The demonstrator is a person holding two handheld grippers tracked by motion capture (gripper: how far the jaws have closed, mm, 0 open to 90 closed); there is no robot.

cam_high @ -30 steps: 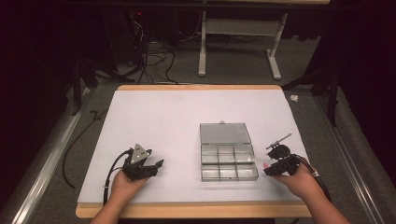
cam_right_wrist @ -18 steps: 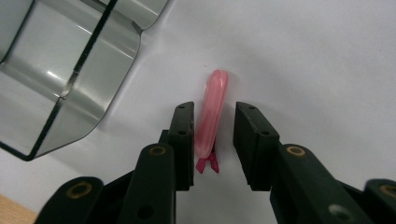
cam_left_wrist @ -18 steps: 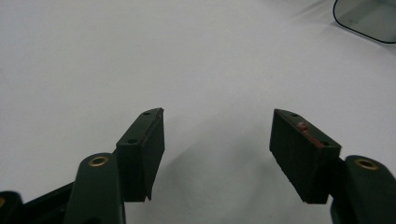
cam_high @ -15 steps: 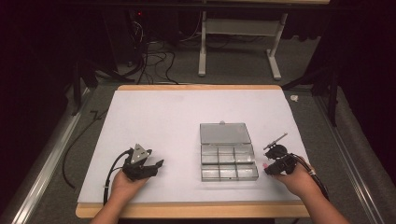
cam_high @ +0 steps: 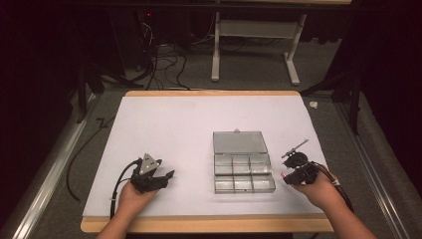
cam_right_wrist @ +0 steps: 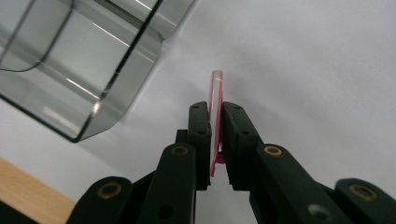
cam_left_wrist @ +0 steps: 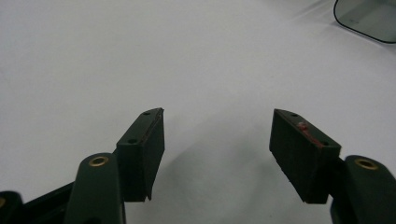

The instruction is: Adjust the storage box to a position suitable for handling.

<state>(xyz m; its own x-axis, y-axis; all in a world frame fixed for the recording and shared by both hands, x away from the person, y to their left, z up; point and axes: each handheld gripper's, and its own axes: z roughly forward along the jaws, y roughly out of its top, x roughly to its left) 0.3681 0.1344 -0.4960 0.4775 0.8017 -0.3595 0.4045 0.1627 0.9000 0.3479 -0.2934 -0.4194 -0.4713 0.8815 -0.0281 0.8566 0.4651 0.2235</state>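
My right gripper (cam_right_wrist: 215,109) is shut on a thin, translucent red disc (cam_right_wrist: 215,91), held edge-on between the pads; its jaws have just been closing on it. It hovers low over the white mat just right of a clear compartment box (cam_right_wrist: 79,60). From above, the right gripper (cam_high: 287,177) sits beside the near right corner of the box (cam_high: 243,162), whose lid lies flat behind it. My left gripper (cam_left_wrist: 217,119) stands open over bare mat with nothing between its jaws, and from above the left gripper (cam_high: 166,177) lies near the front left.
A small dark piece with a thin rod (cam_high: 294,150) lies just beyond the right gripper. The white mat (cam_high: 189,124) covers a wooden table (cam_high: 209,93). Metal rails run along both sides, and a stand and cables are on the floor behind.
The right hand has edged slightly away from the front edge beside the box. The left hand and the box have not moved.
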